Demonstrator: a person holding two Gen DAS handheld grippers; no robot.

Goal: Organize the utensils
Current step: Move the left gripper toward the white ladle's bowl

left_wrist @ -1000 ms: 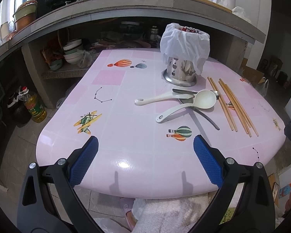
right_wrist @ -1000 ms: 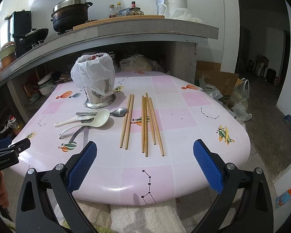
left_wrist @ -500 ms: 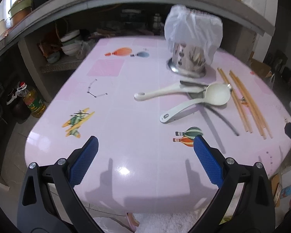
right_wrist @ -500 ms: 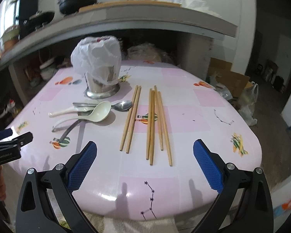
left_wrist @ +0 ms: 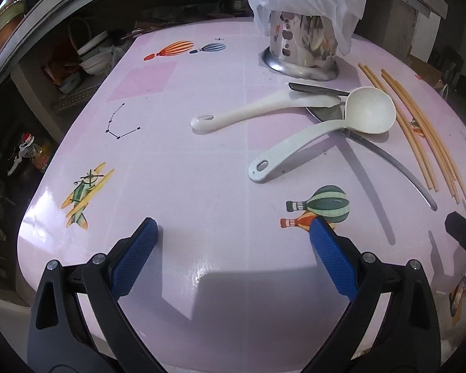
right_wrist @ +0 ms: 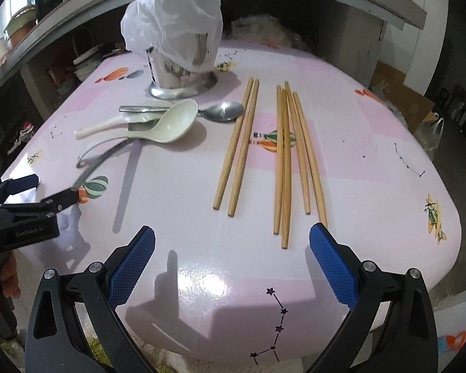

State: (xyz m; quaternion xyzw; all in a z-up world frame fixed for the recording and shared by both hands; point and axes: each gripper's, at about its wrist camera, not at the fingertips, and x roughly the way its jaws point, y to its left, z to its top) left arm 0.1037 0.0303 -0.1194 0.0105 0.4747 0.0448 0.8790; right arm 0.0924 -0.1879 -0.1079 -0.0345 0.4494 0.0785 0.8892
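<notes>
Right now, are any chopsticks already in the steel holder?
No: all six wooden chopsticks lie flat on the pink table, to the right of the bag-covered steel utensil holder.

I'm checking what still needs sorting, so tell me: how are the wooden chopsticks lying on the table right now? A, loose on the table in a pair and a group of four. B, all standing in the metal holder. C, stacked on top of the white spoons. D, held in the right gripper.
A: the chopsticks lie flat on the pink table, a pair on the left and four more beside them, apart from the metal holder, with the right gripper open and empty.
</notes>
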